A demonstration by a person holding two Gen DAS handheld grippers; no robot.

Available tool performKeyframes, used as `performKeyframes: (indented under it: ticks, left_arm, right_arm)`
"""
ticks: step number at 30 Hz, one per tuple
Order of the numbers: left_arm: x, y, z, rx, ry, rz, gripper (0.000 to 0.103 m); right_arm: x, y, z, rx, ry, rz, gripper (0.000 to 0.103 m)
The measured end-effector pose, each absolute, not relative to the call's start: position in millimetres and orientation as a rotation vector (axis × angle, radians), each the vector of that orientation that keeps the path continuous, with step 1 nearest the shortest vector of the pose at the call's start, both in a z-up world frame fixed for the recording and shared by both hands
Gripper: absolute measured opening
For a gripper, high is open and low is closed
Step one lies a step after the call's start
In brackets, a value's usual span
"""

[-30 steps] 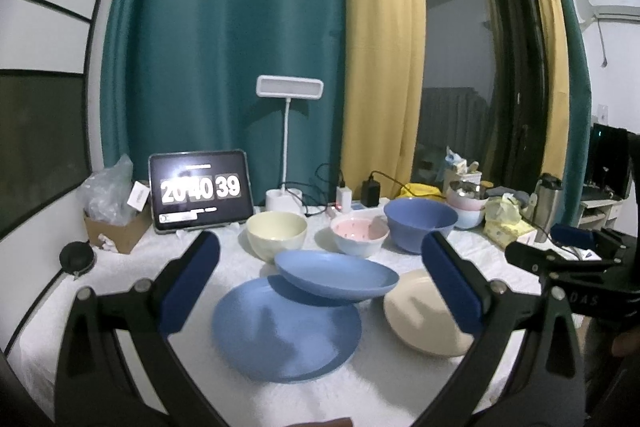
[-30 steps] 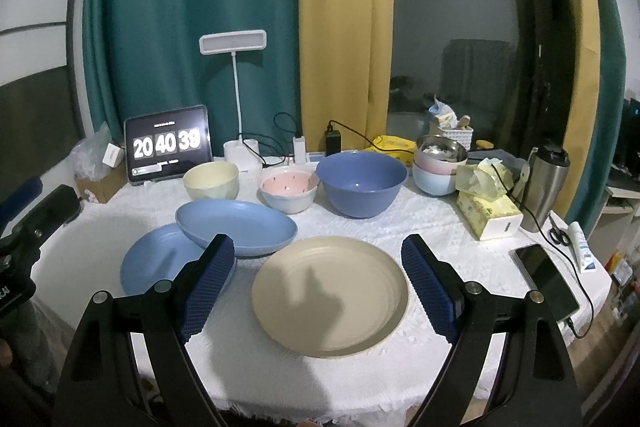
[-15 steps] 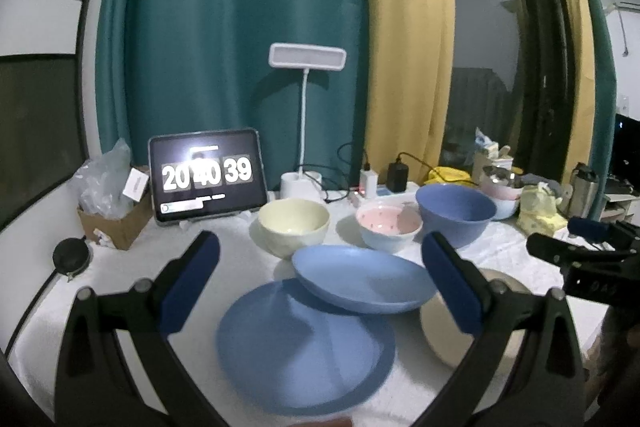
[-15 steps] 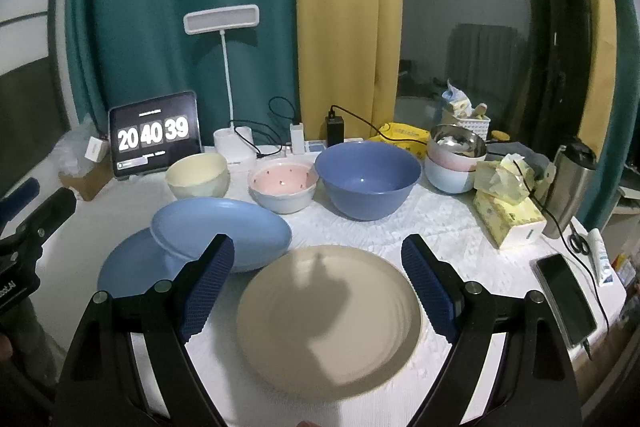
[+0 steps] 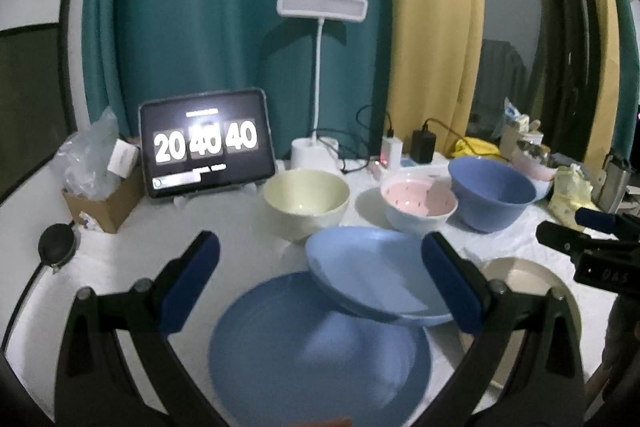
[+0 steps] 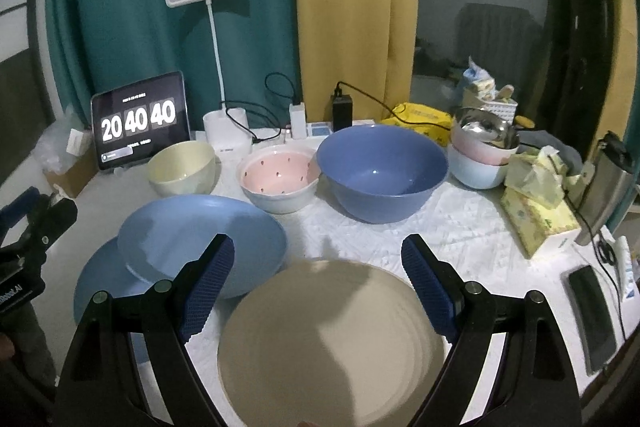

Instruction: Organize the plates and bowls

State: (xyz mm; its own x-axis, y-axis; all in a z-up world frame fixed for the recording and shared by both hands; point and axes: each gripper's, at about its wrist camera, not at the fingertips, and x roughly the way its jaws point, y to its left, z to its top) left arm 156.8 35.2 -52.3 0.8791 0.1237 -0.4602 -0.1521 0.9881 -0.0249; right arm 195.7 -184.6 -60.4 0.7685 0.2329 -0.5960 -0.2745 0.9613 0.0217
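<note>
Both grippers spread wide, holding nothing, over the plates.
I count 3 plates near: flat blue plate under my left gripper, tilted blue plate at 1 o'clock resting on it, beige plate under right gripper. Farther, 3 bowls: cream bowl, pink bowl, blue bowl. Only right cam shows phone at 3 o'clock.

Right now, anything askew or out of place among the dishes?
Yes: the light blue plate sits tilted, one edge propped on the darker blue plate, half overlapping rather than stacked flat. The beige plate lies flat. No spills or damage visible.
</note>
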Motion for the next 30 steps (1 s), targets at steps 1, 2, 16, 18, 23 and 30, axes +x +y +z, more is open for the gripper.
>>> performKeyframes:
  ticks: [1,2,16,18,23,30]
  left_arm:
    - [161,35,-55,-0.061,0.489,0.141,0.102]
    - [166,36,-58,-0.062,0.504,0.139,0.102]
    - [218,41,-100,-0.095,0.647,0.143,0.101]
    - [220,43,-103,-0.097,0.661,0.139,0.101]
    - [229,42,-111,-0.099,0.695,0.126,0.101]
    - [235,42,-118,-0.089,0.727,0.127,0.088]
  right_arm:
    - [199,-183,-63,-0.068,0.643,0.278,0.089]
    - [203,-181,-65,-0.067,0.651,0.281,0.089]
    - [259,-158,-110,-0.049,0.772,0.343,0.088]
    - [264,-155,-115,-0.048,0.787,0.352,0.088]
    - [278,-149,-129,-0.034,0.833,0.376,0.086]
    - [289,-138,-145,-0.026,0.898,0.407,0.072]
